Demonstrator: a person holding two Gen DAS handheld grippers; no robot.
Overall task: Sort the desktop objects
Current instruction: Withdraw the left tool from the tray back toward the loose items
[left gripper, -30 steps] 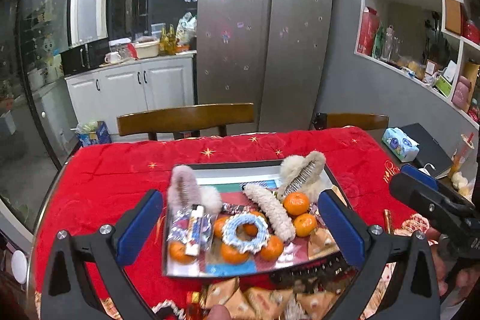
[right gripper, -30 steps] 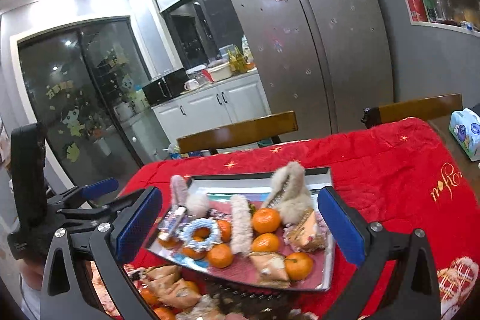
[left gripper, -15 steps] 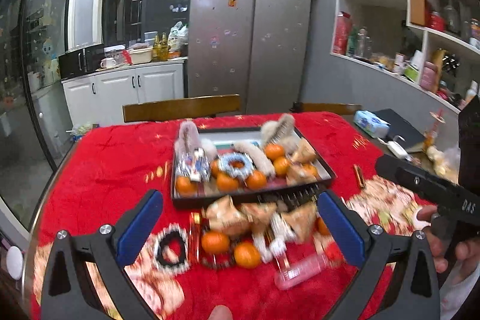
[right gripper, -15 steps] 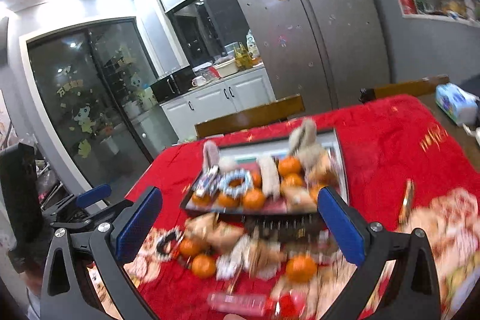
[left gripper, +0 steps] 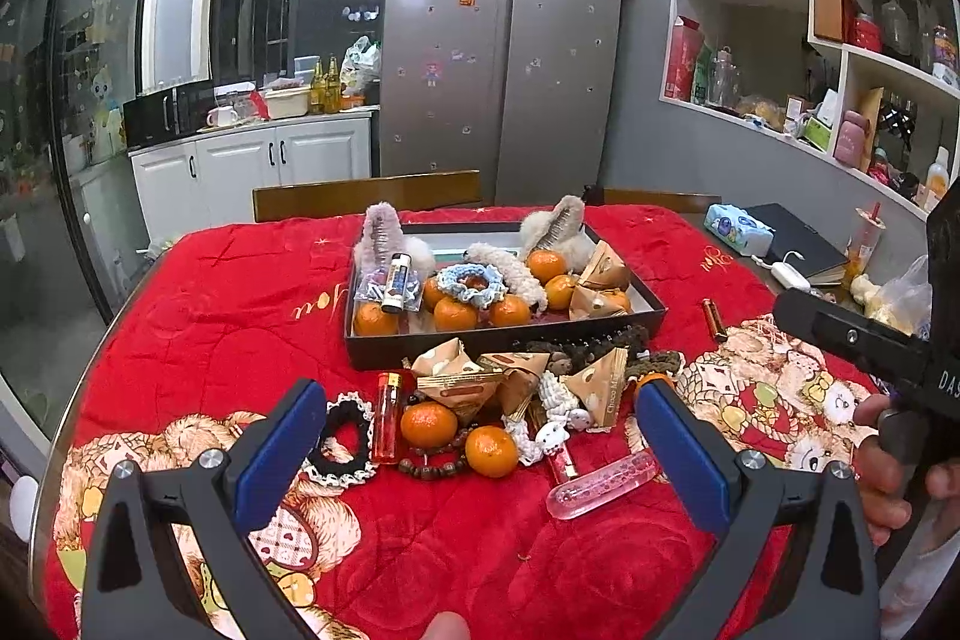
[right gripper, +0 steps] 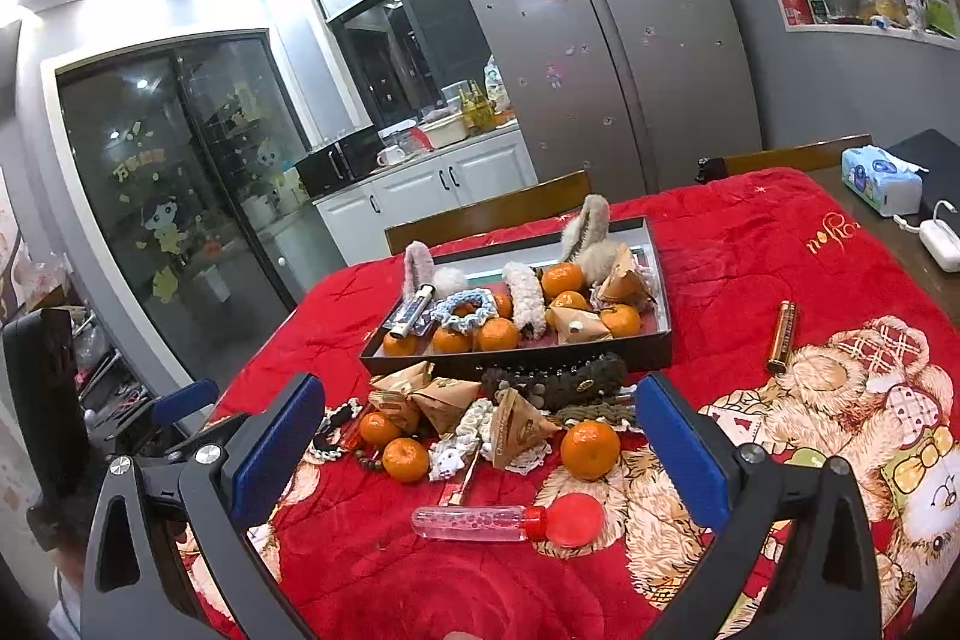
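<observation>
A dark tray (left gripper: 498,337) (right gripper: 651,340) on the red tablecloth holds mandarins, fluffy hair clips, a blue scrunchie (left gripper: 474,280) and snack packets. In front of it lies a loose pile: mandarins (left gripper: 429,424) (right gripper: 590,449), triangular brown packets (left gripper: 456,379), a red lighter (left gripper: 387,415), a black scrunchie (left gripper: 342,436), a bead bracelet and a clear tube with a red cap (right gripper: 480,523). My left gripper (left gripper: 480,445) is open and empty, held above the near side of the pile. My right gripper (right gripper: 480,448) is open and empty, also short of the pile.
A gold lipstick tube (right gripper: 782,336) lies right of the tray. A tissue pack (right gripper: 879,178) and a white charger (right gripper: 939,241) sit at the table's far right. Wooden chairs (left gripper: 366,193) stand behind the table. The right hand's gripper (left gripper: 864,346) shows in the left wrist view.
Both grippers have pulled back and up from over the tray, so the loose pile in front of it has come into view. Both stay open and empty.
</observation>
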